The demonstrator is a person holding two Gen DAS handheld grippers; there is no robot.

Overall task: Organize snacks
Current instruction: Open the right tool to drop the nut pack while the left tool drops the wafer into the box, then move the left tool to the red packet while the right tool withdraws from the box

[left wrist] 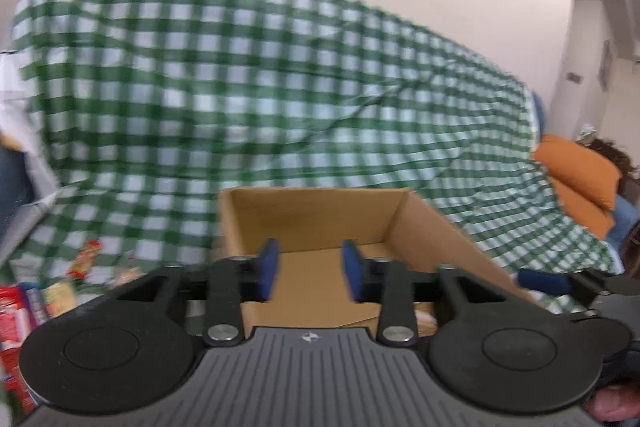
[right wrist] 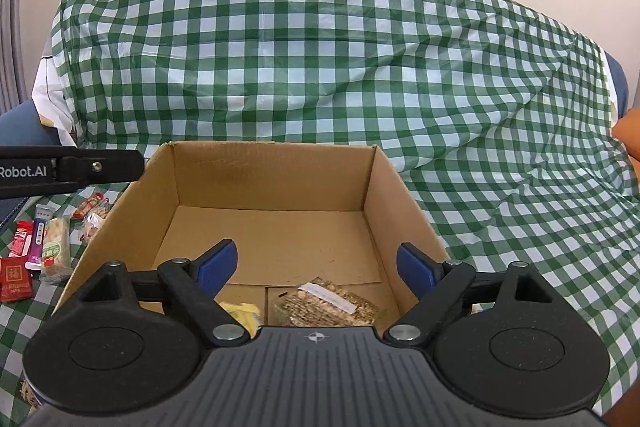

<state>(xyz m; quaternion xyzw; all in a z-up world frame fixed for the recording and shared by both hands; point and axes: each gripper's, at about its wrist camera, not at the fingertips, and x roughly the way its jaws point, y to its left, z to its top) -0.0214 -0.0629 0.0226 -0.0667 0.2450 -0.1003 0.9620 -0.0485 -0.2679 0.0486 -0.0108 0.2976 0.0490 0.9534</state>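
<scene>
The right gripper [right wrist: 316, 269] hangs spread and empty over the cardboard box [right wrist: 200, 167], the left gripper [left wrist: 310, 271] narrowly parted on nothing, so reaching for loose snacks [right wrist: 38, 251] past the box's left wall risks knocking it.

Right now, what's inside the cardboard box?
Inside the cardboard box lie a nutty snack bar in a clear wrapper and a yellow snack, near the front. The right tool covers the box's nearest edge, so more could hide there.
</scene>
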